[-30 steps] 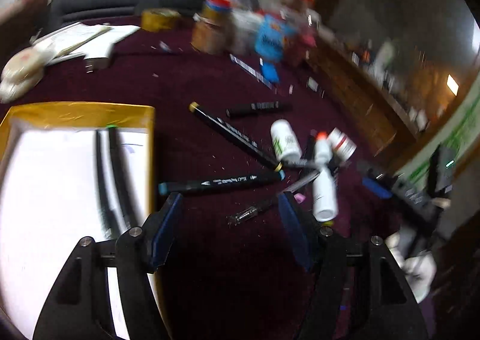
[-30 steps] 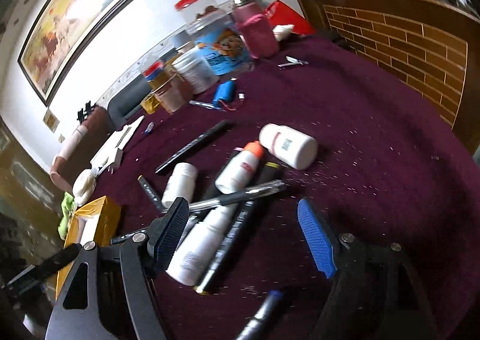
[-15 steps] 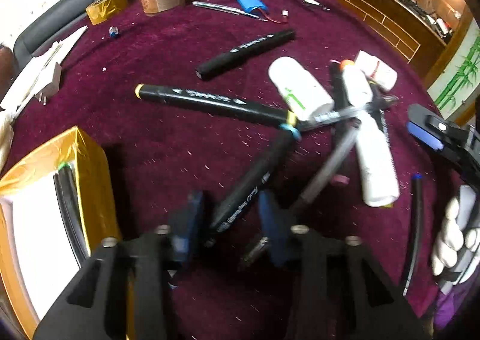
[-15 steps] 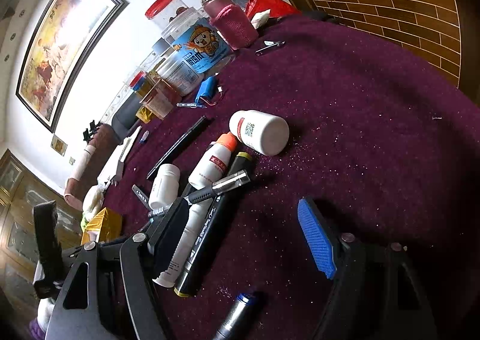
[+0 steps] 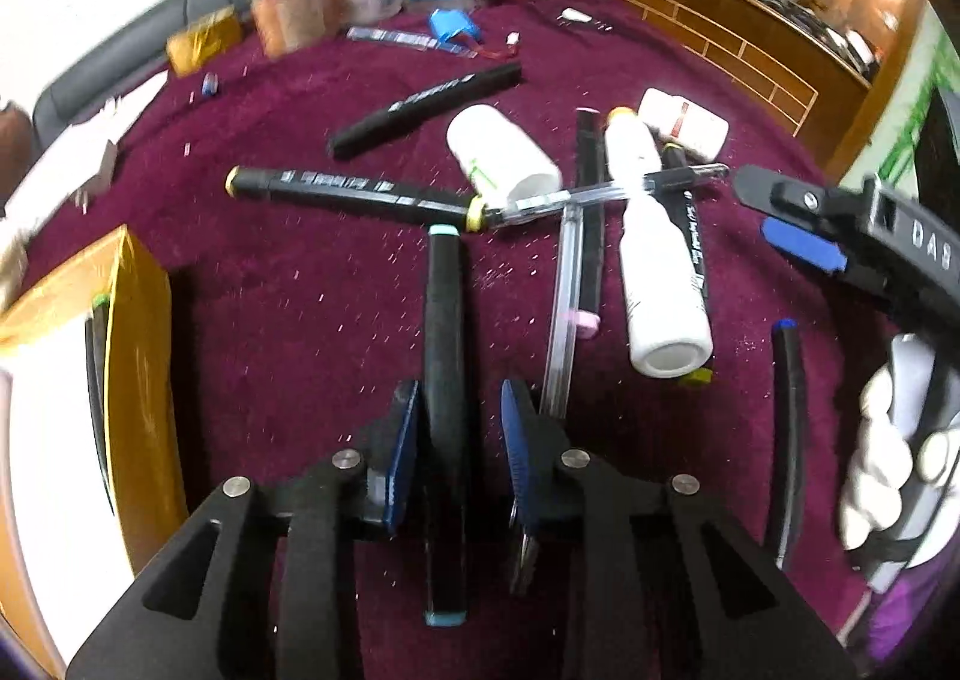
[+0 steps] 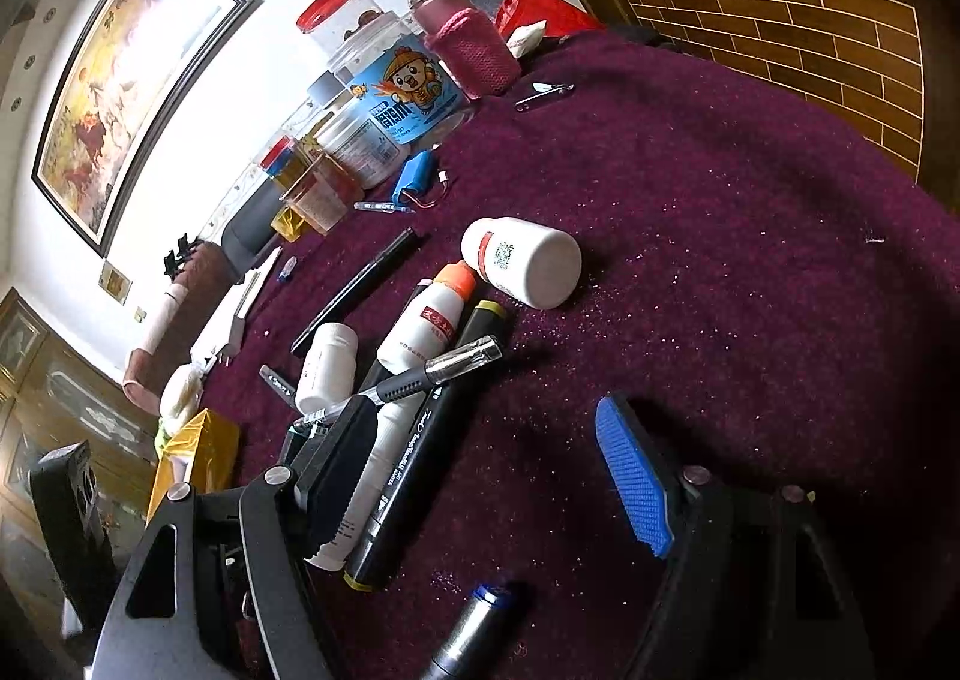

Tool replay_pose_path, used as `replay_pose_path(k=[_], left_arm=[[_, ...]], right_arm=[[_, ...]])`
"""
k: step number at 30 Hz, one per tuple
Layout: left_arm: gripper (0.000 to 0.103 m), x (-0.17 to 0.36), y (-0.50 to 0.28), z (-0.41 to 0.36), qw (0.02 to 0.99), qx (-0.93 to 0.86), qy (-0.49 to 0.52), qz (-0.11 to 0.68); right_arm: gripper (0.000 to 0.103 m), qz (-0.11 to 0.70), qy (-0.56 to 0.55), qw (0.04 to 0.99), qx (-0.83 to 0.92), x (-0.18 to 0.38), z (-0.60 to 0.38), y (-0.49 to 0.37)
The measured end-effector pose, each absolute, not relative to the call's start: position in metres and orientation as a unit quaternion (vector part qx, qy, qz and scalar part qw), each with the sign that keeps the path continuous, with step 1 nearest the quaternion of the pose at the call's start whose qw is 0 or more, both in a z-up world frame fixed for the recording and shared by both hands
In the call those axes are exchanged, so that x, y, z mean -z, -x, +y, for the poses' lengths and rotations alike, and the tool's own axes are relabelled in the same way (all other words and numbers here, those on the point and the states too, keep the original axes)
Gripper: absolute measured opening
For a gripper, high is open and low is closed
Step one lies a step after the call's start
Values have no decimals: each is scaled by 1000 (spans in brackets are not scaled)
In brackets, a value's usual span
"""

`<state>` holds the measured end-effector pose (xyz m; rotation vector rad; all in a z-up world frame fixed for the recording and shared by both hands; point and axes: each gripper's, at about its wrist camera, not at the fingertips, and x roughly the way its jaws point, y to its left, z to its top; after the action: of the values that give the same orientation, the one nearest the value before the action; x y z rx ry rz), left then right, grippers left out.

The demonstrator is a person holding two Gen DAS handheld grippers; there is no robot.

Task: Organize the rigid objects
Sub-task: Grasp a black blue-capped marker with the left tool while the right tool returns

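Note:
My left gripper (image 5: 459, 428) has its blue pads around a black marker with teal ends (image 5: 444, 332) that lies lengthwise between them on the maroon cloth; the left pad touches it and a small gap shows on the right. Ahead lie a black marker with yellow ends (image 5: 348, 188), another black marker (image 5: 426, 101), a clear pen (image 5: 564, 320), and white bottles (image 5: 501, 152) (image 5: 657, 254). A yellow box (image 5: 138, 332) holding dark pens sits at left. My right gripper (image 6: 486, 458) is open and empty over the bottle and marker pile (image 6: 420, 332); it also shows in the left wrist view (image 5: 804, 236).
Jars and containers (image 6: 384, 98) stand at the table's far edge with a blue battery pack (image 6: 414, 176). A white pill bottle (image 6: 522, 260) lies on its side. A dark pen with a blue tip (image 6: 474, 626) lies near my right gripper. A wooden ledge borders the right side.
My left gripper dropped toward the pile, narrowed from wide open and now straddles the teal-ended marker, which has turned lengthwise. My right gripper shifted slightly nearer the pile and stayed open.

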<state>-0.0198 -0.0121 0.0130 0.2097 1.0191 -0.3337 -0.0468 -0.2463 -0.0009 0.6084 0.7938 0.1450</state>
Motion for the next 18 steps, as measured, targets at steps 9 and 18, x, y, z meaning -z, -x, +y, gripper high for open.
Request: replay_pose_path(k=[9, 18], left_arm=[[12, -34, 46, 32, 858, 220, 54, 461], [13, -67, 90, 95, 859, 249, 197, 402]], right_arm=[[73, 382, -275, 880, -66, -1, -241, 46], [75, 406, -236, 881, -58, -6, -232, 46]])
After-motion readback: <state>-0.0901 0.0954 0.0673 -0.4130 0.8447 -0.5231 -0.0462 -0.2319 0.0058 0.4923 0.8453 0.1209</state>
